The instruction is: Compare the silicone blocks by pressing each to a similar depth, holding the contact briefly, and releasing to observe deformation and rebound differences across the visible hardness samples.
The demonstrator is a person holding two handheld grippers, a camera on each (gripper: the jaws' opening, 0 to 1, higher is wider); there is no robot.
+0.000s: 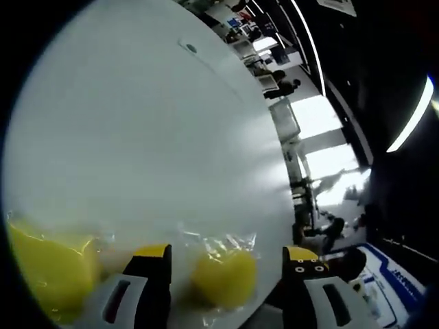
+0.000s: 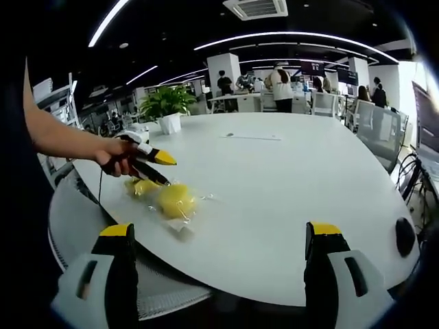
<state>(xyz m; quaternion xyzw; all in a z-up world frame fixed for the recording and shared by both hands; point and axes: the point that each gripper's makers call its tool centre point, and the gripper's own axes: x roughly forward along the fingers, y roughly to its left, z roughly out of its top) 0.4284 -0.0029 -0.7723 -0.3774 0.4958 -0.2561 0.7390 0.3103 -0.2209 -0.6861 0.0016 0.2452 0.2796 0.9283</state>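
From the right gripper view I see my right gripper [image 2: 221, 264] hanging back off the near edge of the white round table [image 2: 288, 185], its yellow-tipped jaws spread wide with nothing between them. At about ten o'clock from it, two yellow silicone blocks lie in clear wrap: the nearer silicone block [image 2: 177, 200] and the farther silicone block [image 2: 142, 186] just beyond it, touching or almost so. My left hand [image 2: 115, 159] holds the left gripper [image 2: 159, 170] right over the farther one, jaws parted, the lower jaw down at the block. In the left gripper view, the left gripper [image 1: 230, 259] has its jaws apart with one wrapped block [image 1: 225, 276] sitting between them; whether a jaw touches it I cannot tell. The other block [image 1: 51, 269] lies at nine o'clock.
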